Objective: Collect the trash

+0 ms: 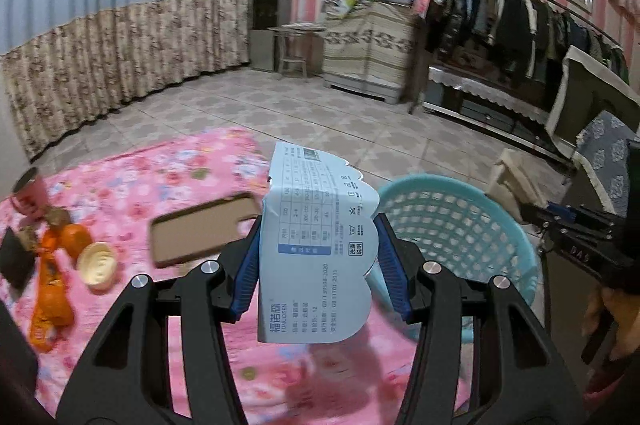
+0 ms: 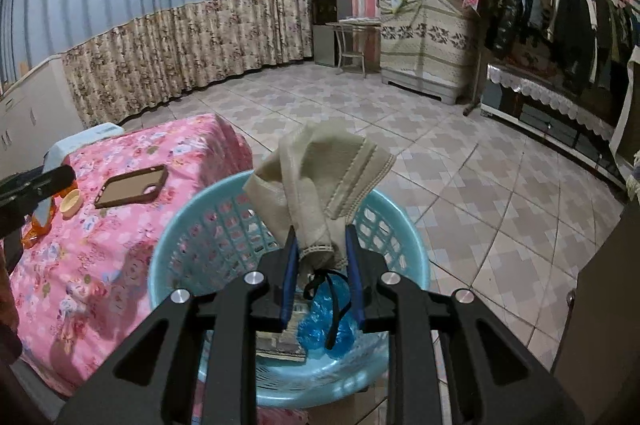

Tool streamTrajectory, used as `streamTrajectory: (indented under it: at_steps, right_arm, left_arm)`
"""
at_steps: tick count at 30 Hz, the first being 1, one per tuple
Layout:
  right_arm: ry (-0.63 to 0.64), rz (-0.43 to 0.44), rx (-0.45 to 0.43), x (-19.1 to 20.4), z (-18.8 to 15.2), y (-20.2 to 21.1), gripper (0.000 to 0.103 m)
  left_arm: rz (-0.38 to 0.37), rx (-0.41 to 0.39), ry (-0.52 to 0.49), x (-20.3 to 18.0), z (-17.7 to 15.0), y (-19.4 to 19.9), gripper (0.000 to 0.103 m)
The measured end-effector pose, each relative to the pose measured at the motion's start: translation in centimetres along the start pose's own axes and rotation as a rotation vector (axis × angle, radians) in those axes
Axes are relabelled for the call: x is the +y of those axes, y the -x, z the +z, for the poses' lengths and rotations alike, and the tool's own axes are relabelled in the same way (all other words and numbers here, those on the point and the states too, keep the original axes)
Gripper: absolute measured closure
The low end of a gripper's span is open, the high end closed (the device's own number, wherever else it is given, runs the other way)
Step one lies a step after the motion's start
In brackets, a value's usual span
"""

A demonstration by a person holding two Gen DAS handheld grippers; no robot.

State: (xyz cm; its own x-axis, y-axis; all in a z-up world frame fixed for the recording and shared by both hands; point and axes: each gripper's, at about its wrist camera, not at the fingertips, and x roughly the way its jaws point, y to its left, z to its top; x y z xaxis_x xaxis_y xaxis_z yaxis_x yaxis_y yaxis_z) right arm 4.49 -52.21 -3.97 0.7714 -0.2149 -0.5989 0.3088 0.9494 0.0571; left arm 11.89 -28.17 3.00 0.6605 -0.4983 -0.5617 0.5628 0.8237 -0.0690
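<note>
My left gripper (image 1: 318,249) is shut on a pale blue printed paper label (image 1: 316,245), bowed between the blue pads and held above the pink floral cloth (image 1: 160,185), just left of the light blue plastic basket (image 1: 460,225). My right gripper (image 2: 320,257) is shut on a crumpled beige face mask (image 2: 316,181) with black ear loops, held over the light blue basket (image 2: 208,225). Inside the basket lie a crumpled blue plastic bag (image 2: 324,321) and some flat paper (image 2: 280,341). The right gripper (image 1: 576,225) shows at the right edge of the left wrist view.
On the pink cloth lie a brown phone case (image 1: 200,229), a cream lid (image 1: 98,261), orange peel and an orange wrapper (image 1: 52,289), and a red can (image 1: 28,193). Beyond are tiled floor, curtains, a covered cabinet (image 1: 368,45) and a clothes rack (image 1: 520,13).
</note>
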Motion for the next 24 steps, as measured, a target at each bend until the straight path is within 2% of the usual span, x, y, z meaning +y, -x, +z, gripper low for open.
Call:
streamTrajectory:
  at_steps: [6, 16, 20, 24]
  right_arm:
    - [-0.03, -0.007, 0.012, -1.4, -0.5, -0.6, 0.08]
    - [-0.057, -0.019, 0.015, -3.0, -0.5, -1.2, 0.08]
    - [-0.057, -0.022, 0.027, -2.8, -0.9, -1.6, 0.08]
    - [-0.049, -0.022, 0.04, -2.2, -1.1, -2.0, 0.08]
  left_arm:
    - [-0.058, 0.031, -0.037, -3.8, 0.1, -3.2, 0.051]
    - [-0.117, 0.072, -0.077, -7.3, -0.2, -6.7, 0.051]
    - [-0.1, 0.069, -0.049, -6.6, -0.1, -6.8, 0.027]
    - [-0.066, 0.04, -0.026, -5.4, 0.3, -5.8, 0.016]
